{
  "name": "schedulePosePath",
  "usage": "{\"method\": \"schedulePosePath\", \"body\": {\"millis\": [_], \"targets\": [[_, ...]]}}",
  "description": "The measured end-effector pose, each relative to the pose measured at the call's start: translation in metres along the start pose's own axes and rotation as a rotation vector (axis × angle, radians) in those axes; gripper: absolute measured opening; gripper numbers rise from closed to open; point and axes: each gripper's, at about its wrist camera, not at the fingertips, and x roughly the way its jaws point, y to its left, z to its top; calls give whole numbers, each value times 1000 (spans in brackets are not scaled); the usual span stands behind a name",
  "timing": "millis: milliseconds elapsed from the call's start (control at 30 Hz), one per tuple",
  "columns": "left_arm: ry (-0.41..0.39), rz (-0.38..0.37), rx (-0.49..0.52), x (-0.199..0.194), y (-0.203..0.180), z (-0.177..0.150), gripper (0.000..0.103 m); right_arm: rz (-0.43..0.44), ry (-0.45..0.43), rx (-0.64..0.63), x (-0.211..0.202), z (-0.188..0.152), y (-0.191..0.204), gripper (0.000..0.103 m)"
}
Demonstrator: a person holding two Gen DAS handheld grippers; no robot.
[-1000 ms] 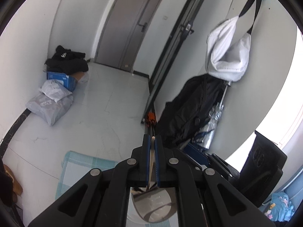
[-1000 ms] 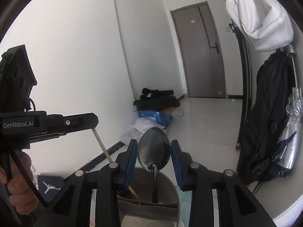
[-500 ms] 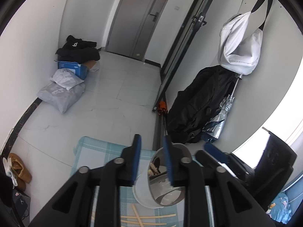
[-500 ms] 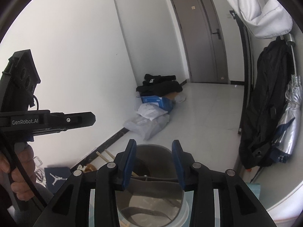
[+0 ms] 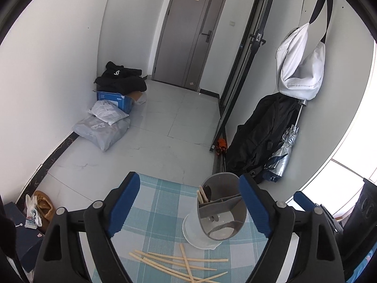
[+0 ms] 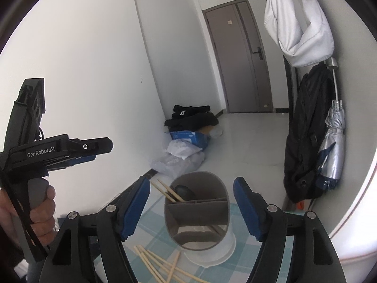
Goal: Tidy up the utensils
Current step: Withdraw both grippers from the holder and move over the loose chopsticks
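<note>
A grey utensil holder point(image 5: 221, 210) with inner dividers stands on a white base on the blue checked cloth point(image 5: 160, 212). It also shows in the right wrist view point(image 6: 196, 208). Chopsticks point(image 6: 168, 191) and a dark spoon point(image 6: 185, 191) stand in its far compartment. Several loose wooden chopsticks point(image 5: 181, 263) lie on the cloth in front of it, also in the right wrist view point(image 6: 160, 266). My left gripper point(image 5: 188, 210) is open and empty above the cloth. My right gripper point(image 6: 192, 212) is open and empty above the holder. The left gripper also appears at the left of the right wrist view point(image 6: 94, 152).
The table's far edge drops to a tiled floor. Bags and a blue box point(image 5: 113, 99) lie by the left wall. A black coat point(image 5: 261, 134), a folded umbrella point(image 5: 282, 151) and a white bag point(image 5: 299, 68) hang on the right wall.
Both grippers have opened and let go: the chopstick and the spoon now stand in the holder. Both grippers have pulled back and tilted down, bringing the cloth and loose chopsticks into view.
</note>
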Motion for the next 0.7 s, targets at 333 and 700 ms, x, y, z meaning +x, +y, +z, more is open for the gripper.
{"method": "schedulePosePath", "body": {"millis": [333,700], "targets": [[-32,31,3,-27,1,-24,98,-18,-31,-18,-38,-15,28,87],[-28,52,-1,-33,9,-62,102,-65,-21,-2,-56,-47,40,95]]}}
